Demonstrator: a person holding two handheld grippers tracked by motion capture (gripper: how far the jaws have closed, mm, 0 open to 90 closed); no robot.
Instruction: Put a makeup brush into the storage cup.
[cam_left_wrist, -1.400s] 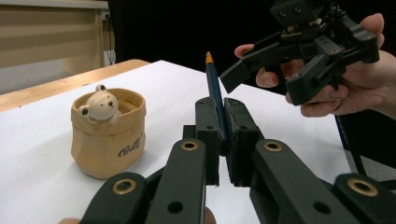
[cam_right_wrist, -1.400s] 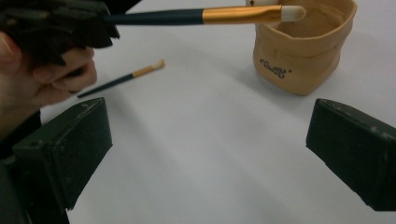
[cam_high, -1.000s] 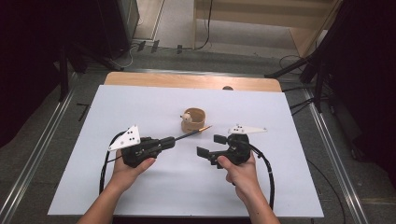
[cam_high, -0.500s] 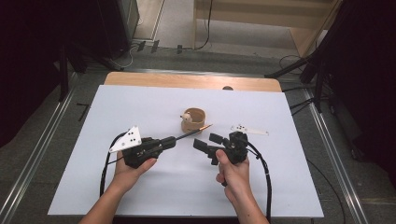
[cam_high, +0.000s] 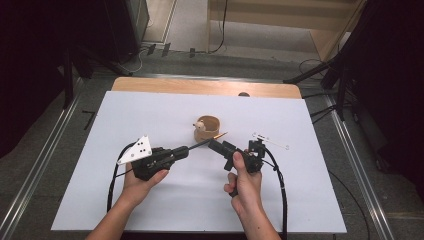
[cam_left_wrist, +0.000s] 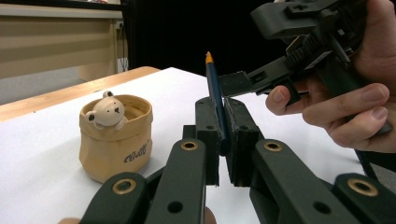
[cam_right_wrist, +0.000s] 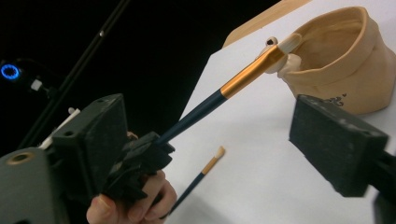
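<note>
On the white tabletop (cam_high: 150, 210) a tan pot (cam_high: 208, 127) stood just beyond both grippers. The left gripper (cam_high: 183, 151) was clamped on a brush (cam_high: 209, 140), whose long axis ran up and right, its tip near the pot's rim. The right gripper (cam_high: 218, 146), jaws wide and just closing with the brush handle between them, was not yet pressing it; a second brush (cam_right_wrist: 201, 173) lay on the tabletop.

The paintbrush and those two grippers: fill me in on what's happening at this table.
A person holds a gripper in each hand. The left gripper is shut on a dark-handled paintbrush, held above the white table with its tip near the bear-faced pot. The right gripper is open with the brush between its jaws, which have just been closing, not yet gripping.
</note>
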